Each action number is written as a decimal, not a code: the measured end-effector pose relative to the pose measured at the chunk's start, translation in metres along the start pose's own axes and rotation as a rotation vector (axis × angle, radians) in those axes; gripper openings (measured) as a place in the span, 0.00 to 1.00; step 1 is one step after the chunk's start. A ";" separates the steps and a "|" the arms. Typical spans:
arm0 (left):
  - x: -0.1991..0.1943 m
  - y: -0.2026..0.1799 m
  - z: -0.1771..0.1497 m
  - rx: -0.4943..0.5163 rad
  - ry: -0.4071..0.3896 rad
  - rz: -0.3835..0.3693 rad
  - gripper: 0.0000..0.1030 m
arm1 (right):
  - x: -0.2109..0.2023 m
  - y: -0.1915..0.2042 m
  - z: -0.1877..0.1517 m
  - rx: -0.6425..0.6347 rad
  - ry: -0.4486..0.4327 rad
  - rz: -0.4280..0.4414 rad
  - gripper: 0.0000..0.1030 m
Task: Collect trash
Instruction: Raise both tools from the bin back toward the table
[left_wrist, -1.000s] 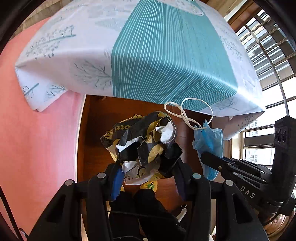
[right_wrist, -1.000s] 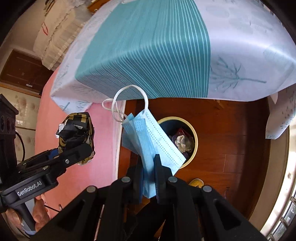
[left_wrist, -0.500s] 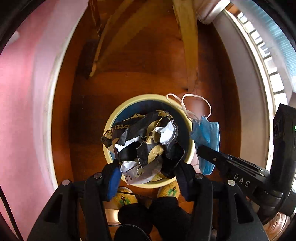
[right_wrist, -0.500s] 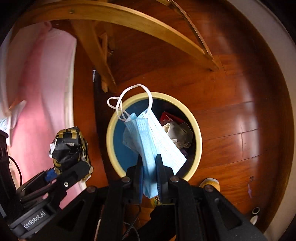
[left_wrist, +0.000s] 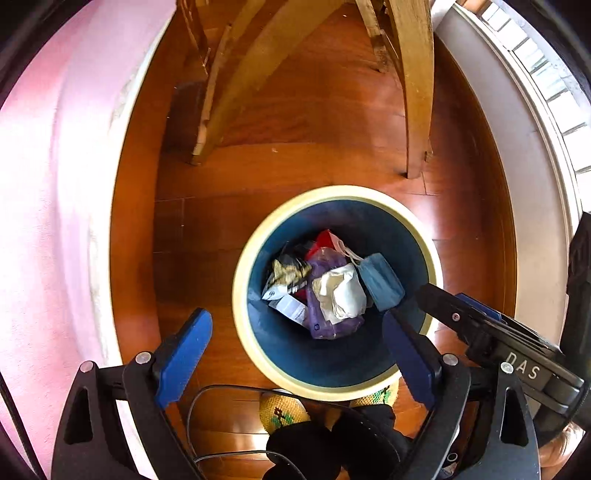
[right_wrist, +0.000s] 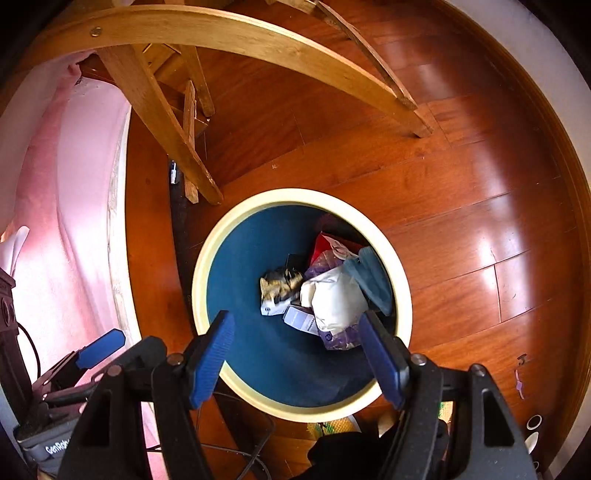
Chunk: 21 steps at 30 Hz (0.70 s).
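Observation:
A round bin with a cream rim (left_wrist: 258, 236) (right_wrist: 207, 243) and dark blue inside stands on the wood floor below both grippers. In it lie the black-and-yellow crumpled wrapper (left_wrist: 286, 271) (right_wrist: 277, 286), the blue face mask (left_wrist: 380, 282) (right_wrist: 373, 277), a white wad (left_wrist: 341, 291) and purple packaging (left_wrist: 325, 325). My left gripper (left_wrist: 299, 350) is open and empty above the bin's near rim. My right gripper (right_wrist: 299, 354) is open and empty above the bin; it also shows at the right of the left wrist view (left_wrist: 480, 328).
Wooden chair legs (left_wrist: 413, 92) (right_wrist: 159, 110) stand on the floor just beyond the bin. A pink rug (left_wrist: 48, 184) (right_wrist: 66, 206) lies to the left. A white baseboard and window (left_wrist: 535, 110) run along the right. Feet in yellow slippers (left_wrist: 282, 410) are under the grippers.
Both grippers have opened. The crumpled wrapper has dropped from the left one and the face mask from the right one; both now lie in the bin.

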<state>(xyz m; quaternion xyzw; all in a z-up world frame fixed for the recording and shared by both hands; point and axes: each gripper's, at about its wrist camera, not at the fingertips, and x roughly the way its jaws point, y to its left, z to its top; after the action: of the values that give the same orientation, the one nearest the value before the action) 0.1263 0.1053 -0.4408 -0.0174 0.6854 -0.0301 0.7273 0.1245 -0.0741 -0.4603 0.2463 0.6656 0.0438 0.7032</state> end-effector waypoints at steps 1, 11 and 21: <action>-0.003 0.002 0.001 -0.007 -0.001 0.004 0.90 | -0.003 0.002 -0.001 -0.003 -0.008 -0.002 0.68; -0.071 0.005 0.001 -0.036 -0.021 0.026 0.90 | -0.075 0.023 -0.016 -0.023 -0.062 -0.022 0.68; -0.219 -0.016 -0.010 0.020 -0.105 0.018 0.90 | -0.205 0.075 -0.040 -0.081 -0.099 -0.036 0.68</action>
<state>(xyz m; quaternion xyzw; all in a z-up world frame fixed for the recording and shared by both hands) 0.1029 0.1042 -0.2219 -0.0057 0.6461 -0.0296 0.7627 0.0839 -0.0771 -0.2425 0.2074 0.6322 0.0457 0.7451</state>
